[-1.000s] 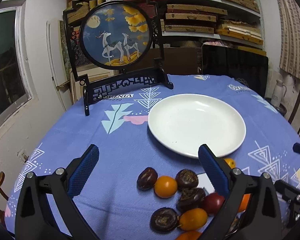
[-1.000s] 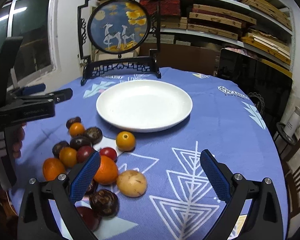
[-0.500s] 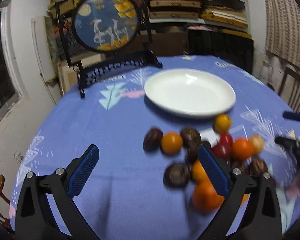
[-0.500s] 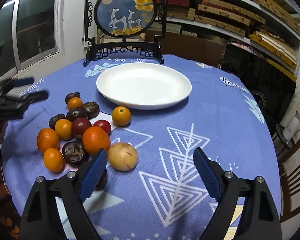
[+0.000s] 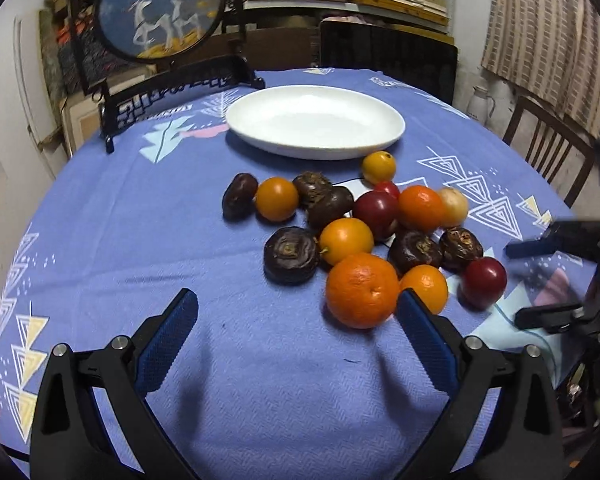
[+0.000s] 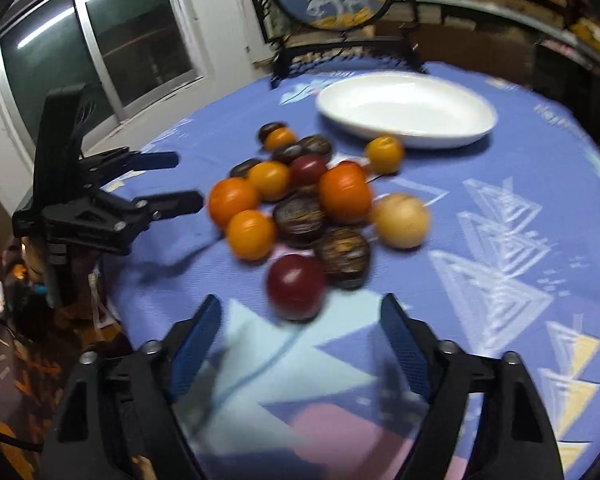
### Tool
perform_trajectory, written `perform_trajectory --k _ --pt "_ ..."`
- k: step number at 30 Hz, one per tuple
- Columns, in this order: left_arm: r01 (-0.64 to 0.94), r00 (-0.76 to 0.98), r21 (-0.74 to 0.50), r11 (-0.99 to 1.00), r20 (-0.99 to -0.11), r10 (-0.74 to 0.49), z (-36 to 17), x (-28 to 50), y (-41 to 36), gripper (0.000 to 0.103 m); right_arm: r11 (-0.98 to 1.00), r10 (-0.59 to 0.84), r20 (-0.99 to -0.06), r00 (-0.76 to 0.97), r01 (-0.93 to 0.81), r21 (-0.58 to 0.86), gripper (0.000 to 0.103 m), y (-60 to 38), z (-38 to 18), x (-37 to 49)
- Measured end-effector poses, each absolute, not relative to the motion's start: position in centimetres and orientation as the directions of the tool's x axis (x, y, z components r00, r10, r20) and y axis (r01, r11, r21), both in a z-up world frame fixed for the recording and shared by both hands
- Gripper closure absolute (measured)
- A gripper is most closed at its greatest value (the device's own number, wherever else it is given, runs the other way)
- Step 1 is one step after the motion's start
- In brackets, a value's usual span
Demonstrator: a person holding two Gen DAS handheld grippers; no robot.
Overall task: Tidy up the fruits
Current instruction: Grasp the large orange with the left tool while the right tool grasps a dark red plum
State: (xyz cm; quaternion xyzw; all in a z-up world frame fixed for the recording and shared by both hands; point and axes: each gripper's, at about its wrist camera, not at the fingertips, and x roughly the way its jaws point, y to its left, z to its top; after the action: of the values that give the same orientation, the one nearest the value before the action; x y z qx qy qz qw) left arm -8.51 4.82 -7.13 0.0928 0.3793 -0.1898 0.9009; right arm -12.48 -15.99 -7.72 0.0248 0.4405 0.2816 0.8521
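Fruit [image 5: 346, 236] lies heaped on the surface [image 5: 120, 248] just before the empty white plate [image 5: 315, 121]: round, smooth, light, likely to roll, best pinched across the middle. I count seven orange or yellow ones, six dark wrinkled, three red, one pale. Left gripper [image 5: 298, 326] and right gripper [image 6: 300, 320] are both spread, holding nothing.

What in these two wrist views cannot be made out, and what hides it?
- Right wrist view: motion blur smears the fruit pile, so skins are unclear.
- Left wrist view: the right gripper is blurred and cut by the edge.
- Left wrist view: the small orange sits partly behind the left gripper's finger.
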Motion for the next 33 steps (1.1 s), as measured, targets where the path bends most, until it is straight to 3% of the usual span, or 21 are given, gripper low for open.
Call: perform_trajectory --k 3,11,17,18,22,24,27,33 --pt "0.415 0.639 0.022 0.91 -0.718 -0.274 -6.8 -8.7 5.0 0.005 0.837 0.509 -0.75 0.423 -0.444 0.318 0.065 -14.8 -8.8 -11.5" --pt "0.461 0.595 -0.04 0.886 -0.728 -0.342 -6.9 -8.4 3.0 0.005 0.858 0.476 -0.745 0.467 -0.43 0.279 0.067 -16.3 -8.3 -12.3" --pt "0.342 0.517 -0.156 0.927 -0.792 -0.324 -8.3 -5.0 1.7 0.006 0.87 0.469 -0.731 0.496 -0.404 0.284 0.067 -17.9 -8.3 -12.6" --pt "0.319 0.507 -0.164 0.934 -0.803 -0.314 -8.6 -4.5 1.5 0.008 0.868 0.471 -0.729 0.498 -0.408 0.282 0.067 -17.9 -8.3 -12.6" --pt "0.257 0.464 -0.205 0.944 -0.831 -0.307 -9.4 -3.6 1.9 0.037 0.862 0.479 -0.723 0.498 -0.424 0.279 0.067 -17.7 -8.2 -12.6" --pt "0.264 0.456 -0.223 0.939 -0.829 -0.325 -9.4 -3.7 2.3 0.039 0.86 0.482 -0.721 0.499 -0.425 0.281 0.067 -17.7 -8.3 -12.6" --pt "0.308 0.427 -0.258 0.916 -0.822 -0.376 -9.3 -4.4 2.2 0.058 0.863 0.48 -0.718 0.505 -0.421 0.28 0.067 -17.8 -8.3 -12.5" --pt "0.312 0.486 -0.165 0.935 -0.818 -0.307 -8.6 -5.2 1.9 0.058 0.871 0.469 -0.711 0.524 -0.408 0.274 0.067 -18.4 -8.0 -12.7"
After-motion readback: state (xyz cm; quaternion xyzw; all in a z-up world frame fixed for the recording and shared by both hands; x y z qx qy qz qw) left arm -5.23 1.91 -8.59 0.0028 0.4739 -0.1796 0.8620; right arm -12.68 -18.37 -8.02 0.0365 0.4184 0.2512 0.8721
